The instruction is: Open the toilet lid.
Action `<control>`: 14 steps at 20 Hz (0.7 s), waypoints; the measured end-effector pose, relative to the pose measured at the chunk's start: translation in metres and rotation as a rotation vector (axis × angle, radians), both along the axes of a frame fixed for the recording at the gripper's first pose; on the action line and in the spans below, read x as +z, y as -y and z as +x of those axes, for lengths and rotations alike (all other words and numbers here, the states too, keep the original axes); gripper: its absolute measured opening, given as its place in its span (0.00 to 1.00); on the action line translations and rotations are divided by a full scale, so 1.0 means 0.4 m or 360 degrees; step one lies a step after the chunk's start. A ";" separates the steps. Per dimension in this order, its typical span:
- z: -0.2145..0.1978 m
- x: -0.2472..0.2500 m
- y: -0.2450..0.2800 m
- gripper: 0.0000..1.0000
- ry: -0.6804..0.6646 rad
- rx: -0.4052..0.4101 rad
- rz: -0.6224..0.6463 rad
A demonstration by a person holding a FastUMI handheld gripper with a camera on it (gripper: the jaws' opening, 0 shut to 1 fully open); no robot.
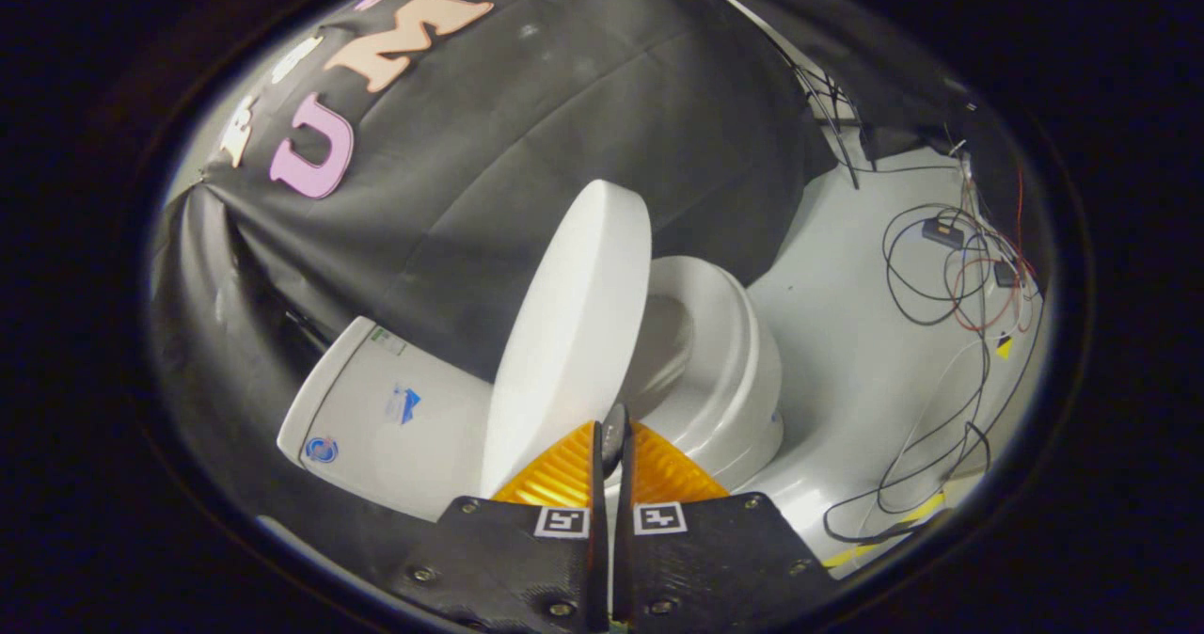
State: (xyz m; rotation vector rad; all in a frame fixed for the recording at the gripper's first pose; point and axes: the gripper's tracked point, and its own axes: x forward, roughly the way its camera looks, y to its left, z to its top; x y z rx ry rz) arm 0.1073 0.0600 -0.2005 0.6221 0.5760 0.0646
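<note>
The white toilet lid stands raised, well off the seat and tilted back toward the tank. Beside it the white seat and bowl lie uncovered, and part of the bowl's inside shows. My gripper is shut on the lid's front rim. The two fingers lie almost together, with the thin edge of the lid pinched between their tips. The lid's underside faces the bowl, and its smooth top faces the tank.
The black cloth wall hangs close behind the tank and lid. On the pale floor beyond the bowl lie several loose black and red cables with small boxes, plus a strip of yellow tape.
</note>
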 end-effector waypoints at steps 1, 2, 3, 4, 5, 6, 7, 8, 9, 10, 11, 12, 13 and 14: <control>0.000 0.013 -0.011 0.03 0.0021 0.0006 0.0013; -0.004 0.031 -0.015 0.01 0.0041 0.0013 0.0021; -0.005 0.044 -0.019 0.01 0.0057 0.0022 0.0019; -0.006 0.054 -0.025 0.01 0.0072 0.0029 0.0010; -0.006 0.063 -0.031 0.01 0.0082 0.0035 -0.0004; -0.007 0.071 -0.035 0.01 0.0095 0.0038 -0.0016; -0.008 0.079 -0.040 0.01 0.0107 0.0042 -0.0028; -0.011 0.086 -0.045 0.01 0.0118 0.0046 -0.0035; -0.012 0.094 -0.051 0.01 0.0129 0.0052 -0.0044; -0.012 0.102 -0.058 0.01 0.0144 0.0062 -0.0053; -0.011 0.112 -0.063 0.01 0.0156 0.0073 -0.0065; -0.012 0.121 -0.071 0.01 0.0171 0.0080 -0.0077; -0.011 0.128 -0.078 0.01 0.0180 0.0087 -0.0094; -0.013 0.134 -0.086 0.01 0.0189 0.0092 -0.0113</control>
